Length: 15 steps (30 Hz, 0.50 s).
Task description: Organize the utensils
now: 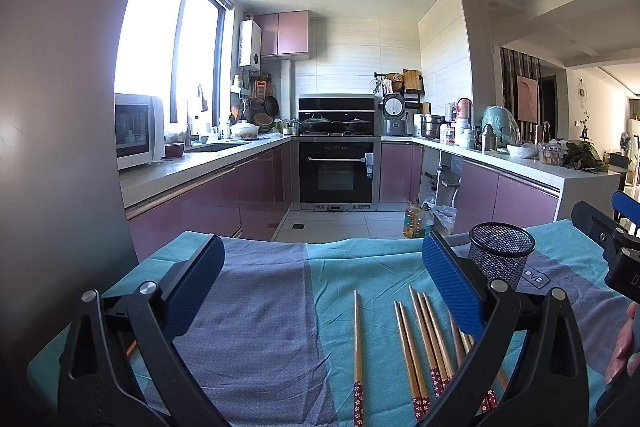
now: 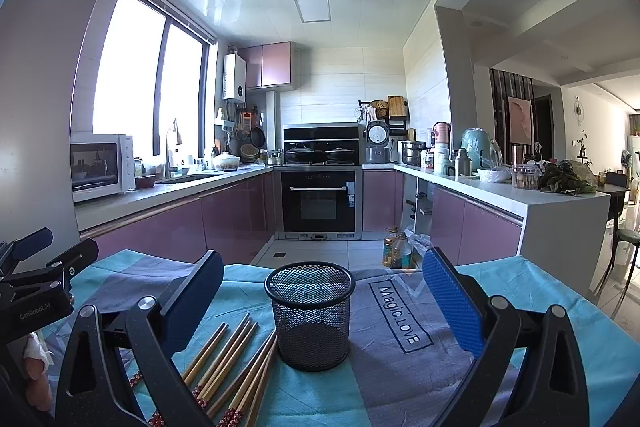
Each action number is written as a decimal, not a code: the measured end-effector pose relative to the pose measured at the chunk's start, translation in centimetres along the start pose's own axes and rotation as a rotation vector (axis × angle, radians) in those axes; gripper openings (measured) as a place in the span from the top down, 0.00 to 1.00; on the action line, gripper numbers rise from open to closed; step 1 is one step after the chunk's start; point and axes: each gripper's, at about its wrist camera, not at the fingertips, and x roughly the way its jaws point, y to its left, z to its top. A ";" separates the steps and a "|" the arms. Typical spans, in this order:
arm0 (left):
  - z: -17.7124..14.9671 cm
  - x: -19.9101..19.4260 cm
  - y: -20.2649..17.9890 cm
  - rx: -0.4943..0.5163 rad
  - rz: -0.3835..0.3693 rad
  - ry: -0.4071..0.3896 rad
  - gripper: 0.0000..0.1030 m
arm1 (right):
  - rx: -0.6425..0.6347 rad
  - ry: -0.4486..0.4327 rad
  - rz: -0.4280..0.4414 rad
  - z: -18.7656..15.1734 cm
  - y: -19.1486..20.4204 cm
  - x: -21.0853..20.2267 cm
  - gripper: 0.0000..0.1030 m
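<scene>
Several wooden chopsticks (image 1: pixel 424 343) with red patterned ends lie on the teal and grey cloth (image 1: pixel 256 307); they show again as chopsticks (image 2: pixel 232 359) at the lower left in the right wrist view. A black mesh cup (image 2: pixel 310 315) stands upright and empty just right of them, also seen as the mesh cup (image 1: pixel 500 255) at the right. My left gripper (image 1: pixel 320 287) hovers open above the chopsticks, holding nothing. My right gripper (image 2: pixel 320 303) is open, its fingers either side of the cup and apart from it.
The table's far edge (image 2: pixel 360 269) drops to a tiled kitchen floor. Oil bottles (image 2: pixel 394 247) stand on the floor beyond. Purple cabinets, an oven (image 2: pixel 320 199) and cluttered counters ring the room. A hand (image 1: pixel 624 347) shows at the right edge.
</scene>
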 end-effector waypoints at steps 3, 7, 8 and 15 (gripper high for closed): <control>0.0 0.0 0.0 0.000 0.000 0.000 0.05 | -0.001 -0.001 0.000 0.0 0.0 0.0 0.06; 0.0 0.0 0.0 0.000 0.000 0.000 0.05 | -0.001 0.000 0.000 0.0 0.0 0.0 0.06; 0.0 0.0 0.0 0.000 0.000 0.000 0.05 | 0.000 0.000 0.001 0.0 0.0 0.0 0.06; 0.0 0.0 0.0 0.001 0.001 0.001 0.05 | 0.001 0.004 0.003 0.0 0.0 0.1 0.06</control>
